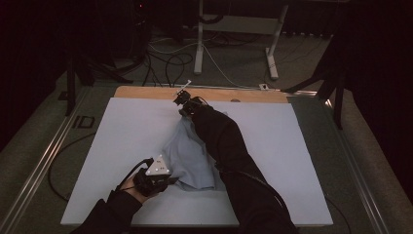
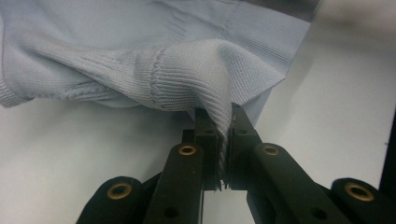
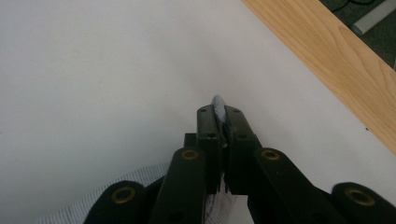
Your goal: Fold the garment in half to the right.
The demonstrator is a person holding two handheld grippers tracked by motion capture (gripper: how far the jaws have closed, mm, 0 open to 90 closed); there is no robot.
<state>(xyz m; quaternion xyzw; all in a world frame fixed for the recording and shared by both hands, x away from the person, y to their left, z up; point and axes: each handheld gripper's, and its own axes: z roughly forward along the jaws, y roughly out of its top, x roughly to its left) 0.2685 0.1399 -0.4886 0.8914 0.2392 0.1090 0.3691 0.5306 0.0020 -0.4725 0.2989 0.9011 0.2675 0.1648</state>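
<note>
Garment (image 1: 187, 156), a soft, light, limp knit, lies mid-frame on the white board (image 1: 122, 146). Left gripper (image 2: 225, 135) and right gripper (image 3: 219, 116) each clamp an edge; ribbed hems grip best.

High view dim, surroundings near black; both gripper views bright, evenly lit, near foreground soft.

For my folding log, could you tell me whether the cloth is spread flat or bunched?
Bunched: the pale blue cloth lies rumpled mid-table, pinched by both the left claw and the right claw.
</note>
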